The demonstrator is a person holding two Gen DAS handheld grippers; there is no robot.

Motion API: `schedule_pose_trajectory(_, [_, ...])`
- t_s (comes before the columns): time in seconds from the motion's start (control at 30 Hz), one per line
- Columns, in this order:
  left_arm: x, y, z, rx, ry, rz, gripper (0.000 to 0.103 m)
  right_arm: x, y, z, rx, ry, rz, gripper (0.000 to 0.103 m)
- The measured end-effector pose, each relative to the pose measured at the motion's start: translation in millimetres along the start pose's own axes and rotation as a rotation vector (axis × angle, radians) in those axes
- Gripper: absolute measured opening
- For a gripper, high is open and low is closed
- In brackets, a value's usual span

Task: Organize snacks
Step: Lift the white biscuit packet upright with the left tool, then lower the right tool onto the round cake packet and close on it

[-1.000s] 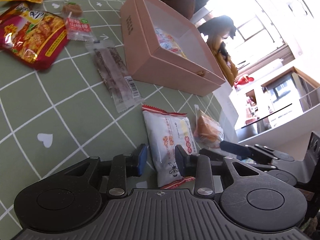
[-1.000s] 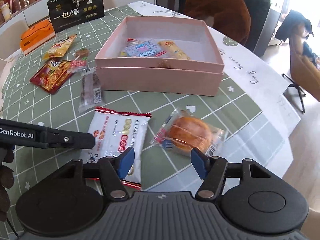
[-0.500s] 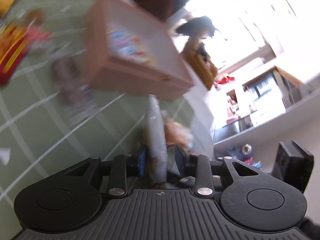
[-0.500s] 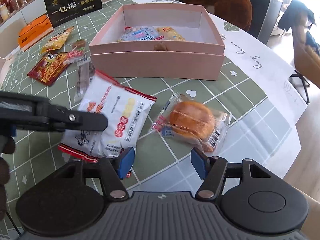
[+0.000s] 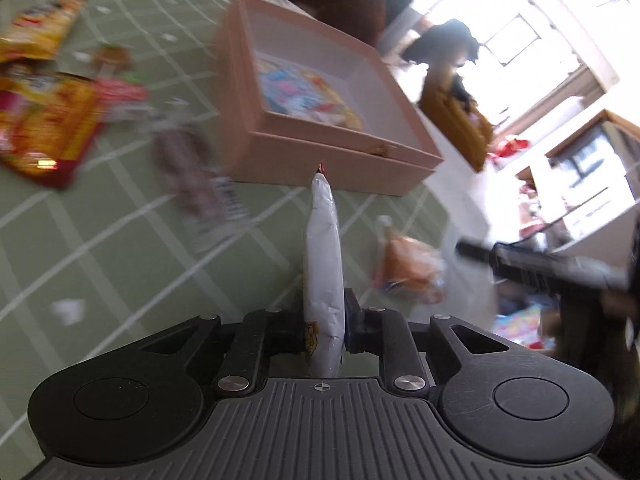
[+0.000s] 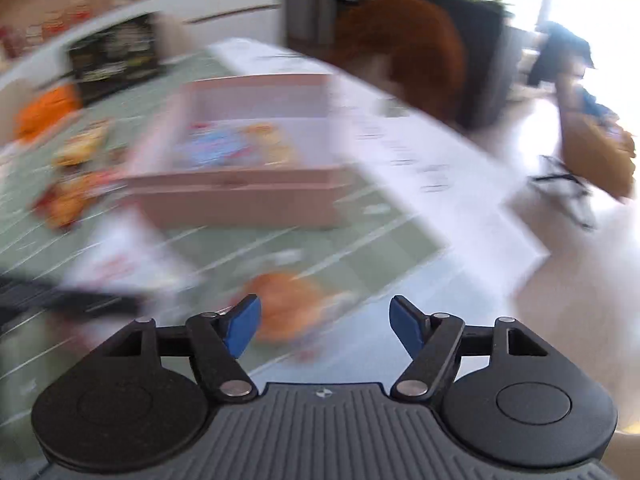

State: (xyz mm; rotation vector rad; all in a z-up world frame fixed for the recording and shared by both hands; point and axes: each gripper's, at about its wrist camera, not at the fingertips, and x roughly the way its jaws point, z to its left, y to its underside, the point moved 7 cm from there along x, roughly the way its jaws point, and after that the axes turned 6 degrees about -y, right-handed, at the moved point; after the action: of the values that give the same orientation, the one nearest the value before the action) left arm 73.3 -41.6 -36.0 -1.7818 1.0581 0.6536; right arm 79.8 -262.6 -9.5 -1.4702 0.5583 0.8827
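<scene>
The left gripper (image 5: 325, 330) has just closed on the white snack packet (image 5: 323, 248), held edge-up above the worktop (image 5: 100, 240) near the pink box (image 5: 320, 120), so next comes carrying it over the rim, while the right gripper (image 6: 325, 326), spreading wider, seems aimed at the blurred bun (image 6: 286, 306).

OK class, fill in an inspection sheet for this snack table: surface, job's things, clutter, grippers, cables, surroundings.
Surface: green checked tablecloth.
Job's things: pink box, open, a few snacks inside; white packet held edge-on; bun in wrapper on the cloth.
Clutter: red and yellow packets and a dark bar left of the box.
Grippers: left gripper shut on the packet; right gripper open, over the bun, jaws just widened, nothing between them.
Cables: nothing seen.
Surroundings: brown chair, bright window.
</scene>
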Motion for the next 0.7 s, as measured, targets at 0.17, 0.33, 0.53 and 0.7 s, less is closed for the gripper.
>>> schedule_pose_trajectory(0.17, [-27, 4, 19, -0.032, -0.087, -0.043, 0.021, 50, -14, -43, 0.036, 0.138, 0.067, 0.071])
schedule_pose_trajectory(0.33, [-34, 9, 39, -0.085, -0.104, -0.037, 0.021, 45, 14, -9, -0.003, -0.025, 0.145, 0.070])
schedule_pose_trajectory(0.53, [-35, 22, 38, -0.066, -0.099, -0.006, 0.021, 2, 19, 27, -0.018, -0.147, 0.073, 0.073])
schedule_pose_trajectory(0.7, [-43, 25, 41, -0.083, -0.114, -0.018, 0.021, 1, 12, 80, -0.303, -0.219, 0.050, 0.084])
